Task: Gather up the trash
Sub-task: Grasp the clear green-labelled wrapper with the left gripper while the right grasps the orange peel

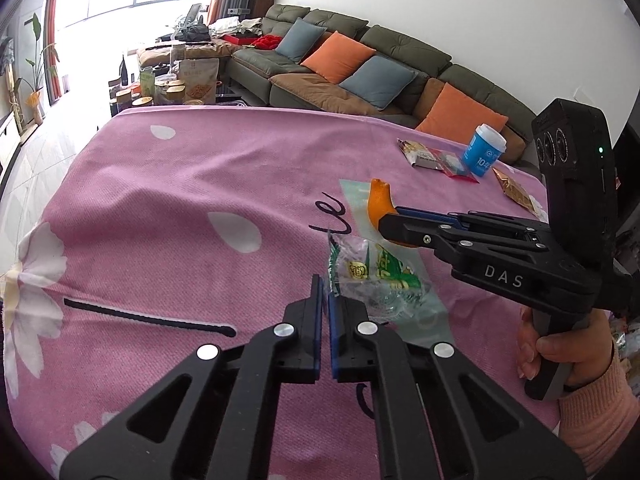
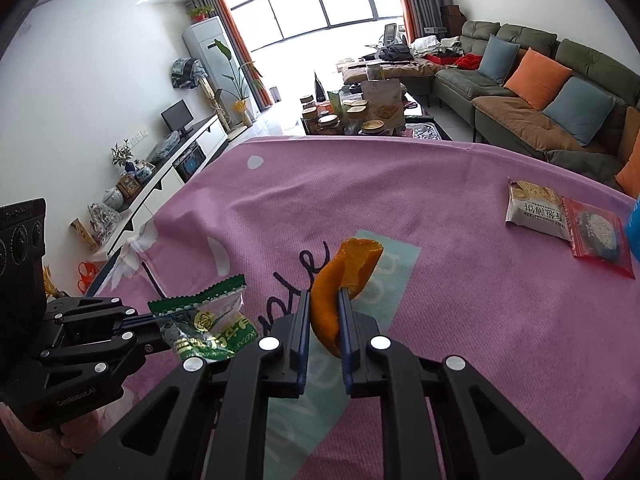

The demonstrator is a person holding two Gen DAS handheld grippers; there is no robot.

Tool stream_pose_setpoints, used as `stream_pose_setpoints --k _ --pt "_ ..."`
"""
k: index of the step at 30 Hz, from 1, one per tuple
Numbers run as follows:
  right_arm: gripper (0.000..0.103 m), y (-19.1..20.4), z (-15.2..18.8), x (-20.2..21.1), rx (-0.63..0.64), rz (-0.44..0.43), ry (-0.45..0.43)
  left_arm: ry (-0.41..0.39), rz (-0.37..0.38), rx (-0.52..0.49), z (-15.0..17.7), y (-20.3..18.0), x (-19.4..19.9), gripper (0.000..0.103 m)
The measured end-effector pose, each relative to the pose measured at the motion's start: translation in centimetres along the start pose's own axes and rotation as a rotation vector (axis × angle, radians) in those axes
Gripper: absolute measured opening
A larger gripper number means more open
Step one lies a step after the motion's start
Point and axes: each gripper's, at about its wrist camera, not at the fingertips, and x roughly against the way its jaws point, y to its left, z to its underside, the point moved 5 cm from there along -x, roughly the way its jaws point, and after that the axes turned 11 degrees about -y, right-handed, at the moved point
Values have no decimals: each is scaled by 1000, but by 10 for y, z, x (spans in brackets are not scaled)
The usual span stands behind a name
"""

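pink flowered cloth (image 2: 460, 320) covers the table. left gripper (image 1: 325, 300) is clamped on the edge of a clear green-printed wrapper (image 2: 208, 328), held just above the cloth, its long axis running roughly level, away from the fingers. right gripper (image 2: 325, 304) is clamped on an orange peel (image 2: 344, 276): long axis near upright, curved tip pointing up, clear of the cloth.

Open pink tablecloth (image 1: 160, 200) left and ahead, blue cup (image 1: 484, 150) (upright), snack packets (image 2: 536, 210) crowding far right
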Motion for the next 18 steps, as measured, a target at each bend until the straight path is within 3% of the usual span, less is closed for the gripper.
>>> stream_pose_setpoints --k 18 --pt "12 42 -6 31 8 -109 -78 -93 -37 5 1 16 70 3"
